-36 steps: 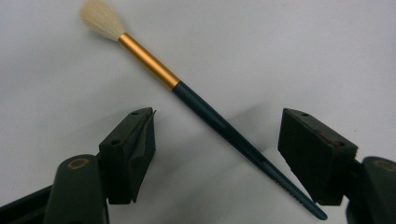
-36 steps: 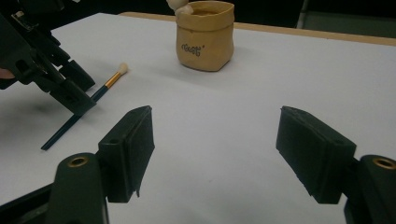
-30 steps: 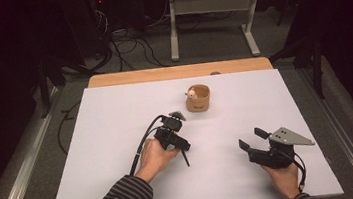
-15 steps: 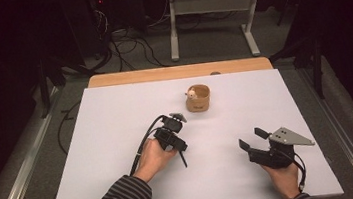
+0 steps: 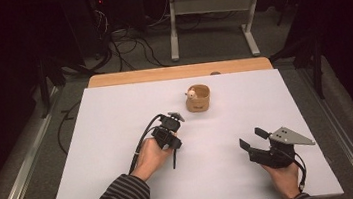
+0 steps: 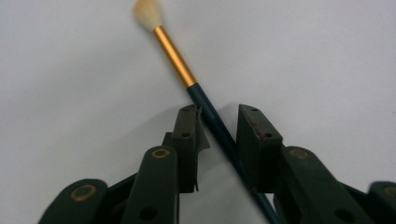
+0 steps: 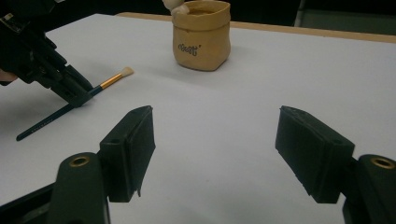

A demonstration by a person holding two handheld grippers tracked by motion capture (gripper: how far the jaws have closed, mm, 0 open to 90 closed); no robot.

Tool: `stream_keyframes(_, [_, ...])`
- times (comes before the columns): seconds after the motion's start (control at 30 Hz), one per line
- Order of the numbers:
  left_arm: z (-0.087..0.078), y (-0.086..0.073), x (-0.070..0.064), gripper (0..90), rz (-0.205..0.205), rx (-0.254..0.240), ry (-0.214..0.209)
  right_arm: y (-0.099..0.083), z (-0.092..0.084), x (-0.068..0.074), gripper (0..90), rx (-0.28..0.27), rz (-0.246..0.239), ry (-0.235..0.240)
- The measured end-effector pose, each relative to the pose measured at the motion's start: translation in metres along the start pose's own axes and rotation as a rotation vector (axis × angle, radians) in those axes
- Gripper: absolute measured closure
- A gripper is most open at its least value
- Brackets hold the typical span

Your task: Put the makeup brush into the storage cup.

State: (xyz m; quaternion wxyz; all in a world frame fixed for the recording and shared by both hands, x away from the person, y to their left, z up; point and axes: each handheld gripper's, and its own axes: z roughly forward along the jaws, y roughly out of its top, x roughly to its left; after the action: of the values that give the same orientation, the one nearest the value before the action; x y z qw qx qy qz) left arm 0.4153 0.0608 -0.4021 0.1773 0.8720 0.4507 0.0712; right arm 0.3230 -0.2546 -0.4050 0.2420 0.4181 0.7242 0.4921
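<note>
On the white tabletop, the left hand-held gripper is pointing down at a paintbrush that is lying flat. In the left gripper view the dark blue handle is passing slantwise between the two black jaws, close to both pads; the jaws have just been closing around it and only a narrow gap is remaining, and I cannot tell if the pads are already pressing on it. The gold ferrule and the pale bristles are sticking out beyond the jaw tips. In the right gripper view the same brush is lying on the surface under that hand-held gripper, with the thin end of the handle reaching out on the other side. The right hand-held gripper is resting near the front edge of the tabletop, well apart from the brush, with its jaws standing wide and nothing between them. A small tan pot with a little pale figure at its rim is standing upright farther back, near the middle.
</note>
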Motion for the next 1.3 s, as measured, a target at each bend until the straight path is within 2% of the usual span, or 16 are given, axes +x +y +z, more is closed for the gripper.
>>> stream_keyframes(0.03, [0.0,0.0,0.0,71.4,-0.006,-0.006,0.0,0.0,0.0,0.0,30.3,0.001,0.001,-0.001])
stream_keyframes(0.1, [-0.001,0.0,0.002,73.9,0.011,0.007,0.002,0.0,0.0,0.0,30.3,0.001,-0.002,0.0])
stream_keyframes(0.13, [0.0,0.0,0.001,75.2,-0.004,-0.006,-0.001,0.0,0.0,0.0,30.3,0.001,-0.002,0.001])
stream_keyframes(0.27, [0.0,0.0,0.003,80.4,0.007,0.001,-0.001,0.0,0.0,0.0,30.2,0.004,0.003,0.0])
stream_keyframes(0.33, [-0.001,0.0,0.004,81.0,0.012,0.007,-0.003,0.0,0.001,0.0,30.3,0.004,0.001,0.0])
stream_keyframes(0.43, [0.0,0.0,0.004,82.3,-0.005,-0.002,-0.006,0.0,0.0,0.0,30.3,0.004,0.002,0.0])
stream_keyframes(0.5, [-0.001,0.0,0.005,82.6,0.005,0.009,-0.01,0.0,0.0,0.0,30.3,0.004,0.004,0.0])
stream_keyframes(0.63, [0.0,-0.001,0.006,82.8,-0.007,-0.007,-0.022,0.0,0.0,0.0,30.3,0.007,0.004,0.0])
stream_keyframes(0.87, [-0.001,-0.002,0.009,82.9,0.026,-0.009,-0.039,0.0,0.001,0.0,30.3,0.012,0.0,0.0])
stream_keyframes(1.3, [-0.012,-0.005,0.012,83.0,0.043,-0.084,-0.082,0.0,0.001,-0.001,30.2,0.018,0.007,0.005])
